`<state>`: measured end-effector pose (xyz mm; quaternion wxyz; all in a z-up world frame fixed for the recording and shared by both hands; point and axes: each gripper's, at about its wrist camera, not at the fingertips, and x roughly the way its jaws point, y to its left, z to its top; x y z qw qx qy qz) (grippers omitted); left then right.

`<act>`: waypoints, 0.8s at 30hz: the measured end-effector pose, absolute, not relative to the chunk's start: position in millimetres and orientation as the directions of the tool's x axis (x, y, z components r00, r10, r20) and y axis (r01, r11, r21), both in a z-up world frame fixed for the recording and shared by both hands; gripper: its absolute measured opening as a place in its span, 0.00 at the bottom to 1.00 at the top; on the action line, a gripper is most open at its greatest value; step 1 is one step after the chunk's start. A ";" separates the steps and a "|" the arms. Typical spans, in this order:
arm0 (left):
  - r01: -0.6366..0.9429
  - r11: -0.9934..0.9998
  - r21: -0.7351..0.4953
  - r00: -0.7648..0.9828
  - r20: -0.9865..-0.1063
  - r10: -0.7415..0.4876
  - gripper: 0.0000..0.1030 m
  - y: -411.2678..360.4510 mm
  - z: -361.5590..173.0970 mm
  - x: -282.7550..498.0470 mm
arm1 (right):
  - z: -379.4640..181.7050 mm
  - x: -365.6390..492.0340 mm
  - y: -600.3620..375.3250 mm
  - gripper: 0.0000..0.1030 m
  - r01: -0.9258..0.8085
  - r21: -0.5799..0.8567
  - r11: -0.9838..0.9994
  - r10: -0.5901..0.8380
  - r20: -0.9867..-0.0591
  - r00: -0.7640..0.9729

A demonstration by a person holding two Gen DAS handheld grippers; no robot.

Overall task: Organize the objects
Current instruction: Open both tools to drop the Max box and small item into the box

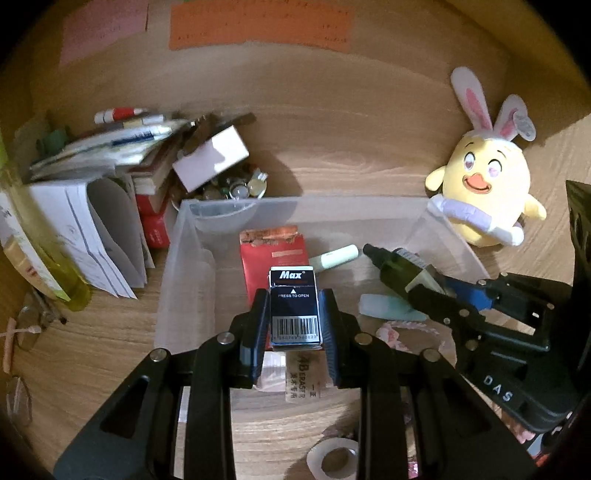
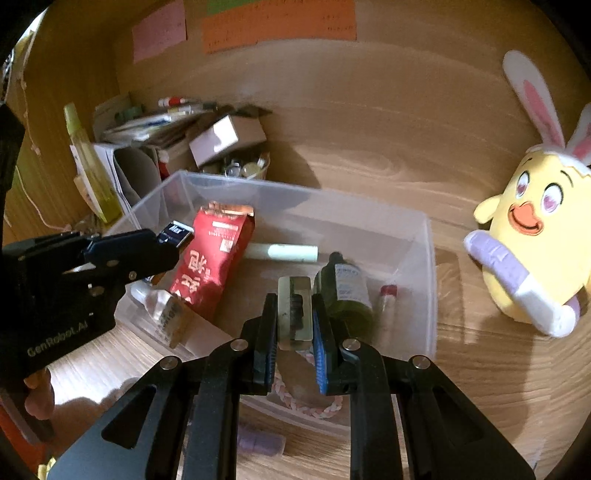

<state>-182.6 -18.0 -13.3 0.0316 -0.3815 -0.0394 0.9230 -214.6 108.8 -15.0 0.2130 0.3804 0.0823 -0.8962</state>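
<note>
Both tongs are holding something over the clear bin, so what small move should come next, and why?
Probably lower the left tongs a little and open them. They are shut on the Max box, which already hangs above the bin beside the red packet, so a short drop should land it inside. The right tongs, shut on a pale clip, could follow.

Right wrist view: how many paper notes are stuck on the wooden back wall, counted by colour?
Pink note: 1
Orange note: 1
Green note, cut off by the top edge of the picture: 1
Total: 3
</note>
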 end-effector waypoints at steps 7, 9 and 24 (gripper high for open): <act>-0.039 -0.995 -0.089 -0.685 -0.723 0.092 0.26 -13.9 -24.1 -189.6 | -18.0 -217.2 109.0 0.15 0.433 0.014 -0.901 -0.308 -0.724 -0.617; -0.043 -0.995 -0.087 -0.678 -0.729 0.093 0.26 -12.5 -26.6 -191.0 | -19.0 -218.2 109.3 0.14 0.426 0.017 -0.904 -0.305 -0.726 -0.617; -0.049 -0.995 -0.092 -0.676 -0.730 0.101 0.35 -9.8 -23.7 -182.1 | -17.5 -217.0 110.0 0.20 0.420 0.011 -0.907 -0.295 -0.730 -0.616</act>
